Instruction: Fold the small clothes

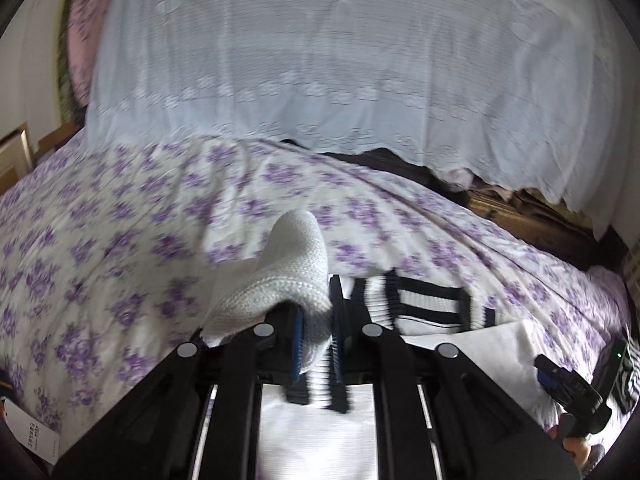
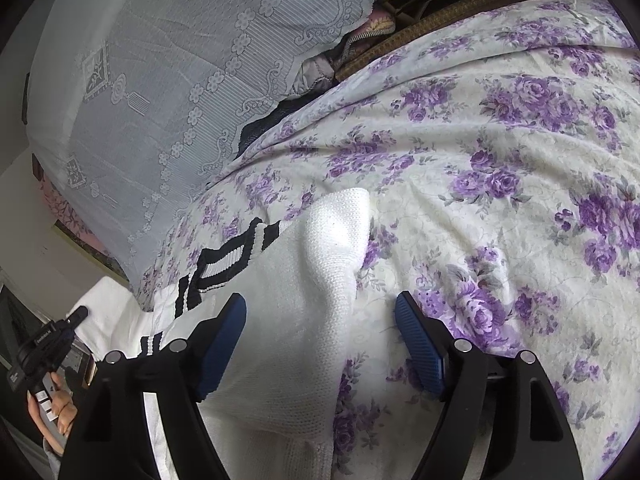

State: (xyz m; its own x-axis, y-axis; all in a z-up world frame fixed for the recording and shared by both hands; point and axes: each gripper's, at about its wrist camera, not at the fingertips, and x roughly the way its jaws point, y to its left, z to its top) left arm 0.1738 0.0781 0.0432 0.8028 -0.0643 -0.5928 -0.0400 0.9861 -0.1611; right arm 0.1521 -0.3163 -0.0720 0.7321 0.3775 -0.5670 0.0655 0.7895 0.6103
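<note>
- Left gripper (image 1: 316, 332), lower centre: clamped on white knit sock (image 1: 288, 276)
- Right gripper (image 2: 320, 344), lower centre: spread wide, holding nothing, straddling sock (image 2: 288, 312) on floral bedspread (image 2: 500, 160)

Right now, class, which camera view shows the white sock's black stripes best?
The right wrist view: the white sock lies sharp on the floral bedspread, its stripes clear. The left wrist view blurs them behind the left tongs, shut on the sock.

Left tool (image 1: 316, 344) pinched closed; right tool (image 2: 320, 344) spread wide.
</note>
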